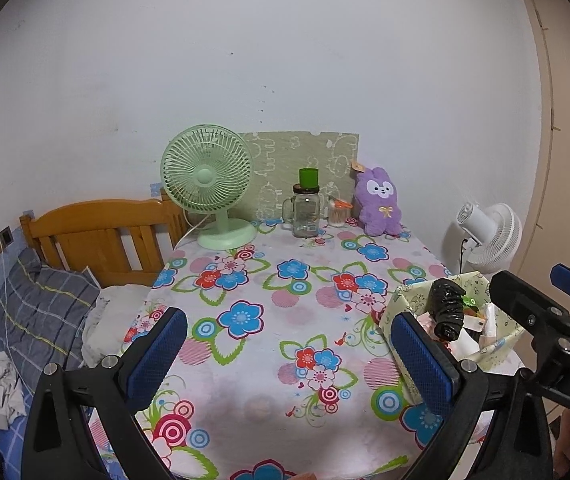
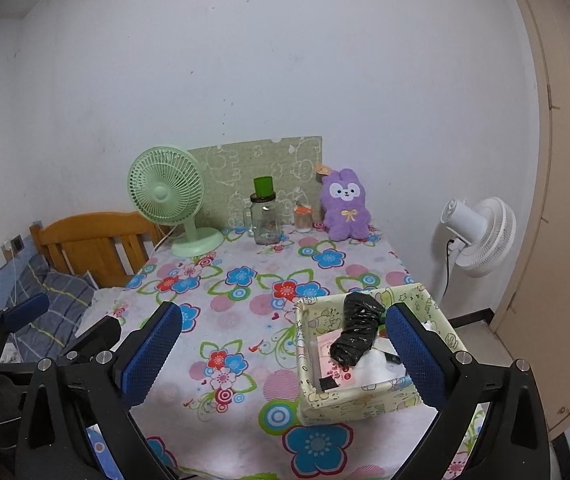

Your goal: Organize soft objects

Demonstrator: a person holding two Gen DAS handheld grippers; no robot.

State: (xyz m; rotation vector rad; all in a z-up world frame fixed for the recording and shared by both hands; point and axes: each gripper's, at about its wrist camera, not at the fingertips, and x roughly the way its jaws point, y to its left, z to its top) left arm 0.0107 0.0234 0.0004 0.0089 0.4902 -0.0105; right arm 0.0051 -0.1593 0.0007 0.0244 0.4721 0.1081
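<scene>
Two grippers: the left gripper (image 1: 285, 348) and the right gripper (image 2: 285, 354) are both wide open and hold nothing. They hang over the near end of the table (image 2: 241, 300).
Paper box: the box (image 2: 317, 398) sits near the right gripper, close to the table's right edge. A bump from a blue finger could push it off, I think.
Black roll: a crinkly black roll (image 2: 355, 328) lies on top of the things in the box and leans on the back rim. It might tip out if the box gets knocked.
Purple bunny: the soft toy (image 2: 345, 204) sits far away at the back, against the wall. It is well apart from both grippers.
Jar: a glass jar (image 2: 265, 220) with a green cup (image 2: 264, 187) on top stands near the bunny, with a small pot (image 2: 303, 218) between them. A reach for the bunny could knock them over.
Green fan: the fan (image 2: 165, 194) stands at the back left, with its cord trailing.
</scene>
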